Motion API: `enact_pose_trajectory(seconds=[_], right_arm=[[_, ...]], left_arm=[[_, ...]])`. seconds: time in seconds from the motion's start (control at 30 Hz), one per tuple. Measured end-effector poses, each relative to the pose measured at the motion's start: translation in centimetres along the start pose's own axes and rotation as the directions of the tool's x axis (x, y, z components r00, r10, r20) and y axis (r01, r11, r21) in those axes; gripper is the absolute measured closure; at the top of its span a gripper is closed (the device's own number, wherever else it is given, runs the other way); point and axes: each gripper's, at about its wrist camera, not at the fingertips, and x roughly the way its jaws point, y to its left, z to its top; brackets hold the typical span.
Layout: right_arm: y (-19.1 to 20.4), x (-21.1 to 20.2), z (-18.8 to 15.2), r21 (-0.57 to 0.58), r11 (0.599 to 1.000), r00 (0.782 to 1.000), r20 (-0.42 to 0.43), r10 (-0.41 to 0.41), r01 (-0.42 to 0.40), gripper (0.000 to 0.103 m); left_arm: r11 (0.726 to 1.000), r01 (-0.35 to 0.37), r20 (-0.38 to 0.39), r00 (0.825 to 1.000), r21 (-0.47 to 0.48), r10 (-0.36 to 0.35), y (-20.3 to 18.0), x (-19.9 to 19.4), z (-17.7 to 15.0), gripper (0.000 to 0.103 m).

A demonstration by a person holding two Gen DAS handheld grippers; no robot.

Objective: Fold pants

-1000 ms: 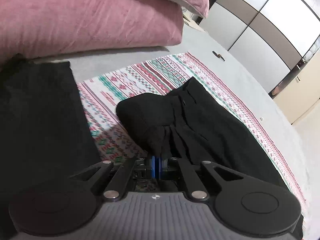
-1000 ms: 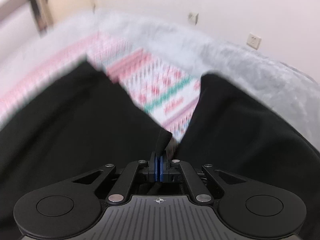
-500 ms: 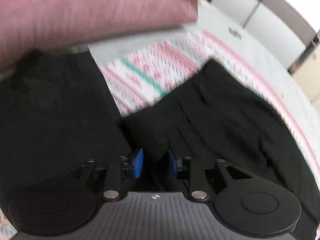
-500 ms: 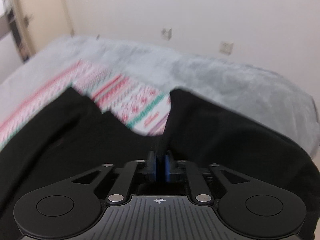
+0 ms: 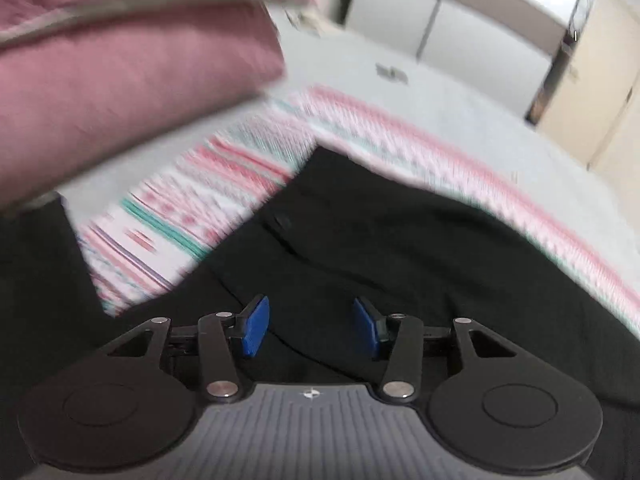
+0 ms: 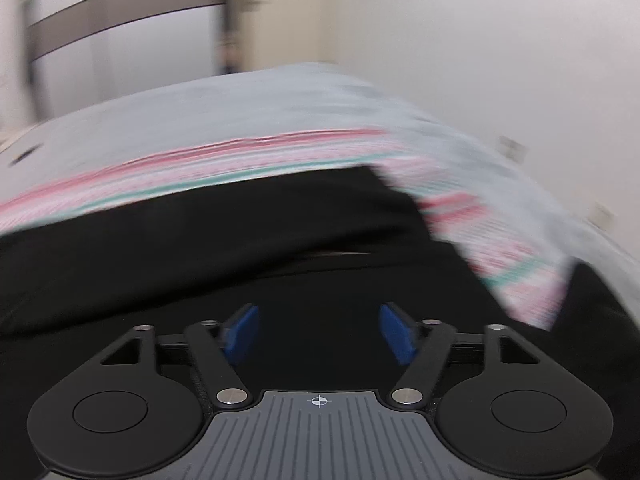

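Grey bedding (image 5: 400, 92) is being shown under a patterned pink, white and teal cloth (image 5: 180, 224), with pink pillows (image 5: 120, 80) stacked far left. Black pants (image 5: 380, 240), soft, matte and limp, are being left spread across that cloth, near both cameras. The left gripper (image 5: 310, 326) and right gripper (image 6: 318, 332) are being opened, blue pads apart, with nothing clamped between them. For a tidy fold, the released layer is best smoothed flat and its edges aligned before the next pinch.
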Motion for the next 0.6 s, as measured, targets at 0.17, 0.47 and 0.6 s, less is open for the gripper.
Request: enact_pose_trajectory(seconds=[0.17,0.47,0.6], right_arm=[[9.6,1.6,-0.5,-0.212,0.960,0.983,-0.051,0.177,-0.184,0.027],[29.8,7.0,2.5,-0.345,0.805,0.876,-0.215,0.432,-0.482,0.027],[38.4,9.9,3.4,-0.366,0.754,0.837,-0.280,0.470,-0.546,0.027]], left_arm=[[0.999,0.034,-0.116,0.993,-0.024,-0.036,1.0,3.2,-0.4,0.027],[0.999,-0.028,-0.150,0.988,-0.037,0.022,1.5,4.7,-1.0,0.027],[0.998,-0.057,-0.148,0.987,0.021,0.060,0.8,5.4,-1.3,0.027]])
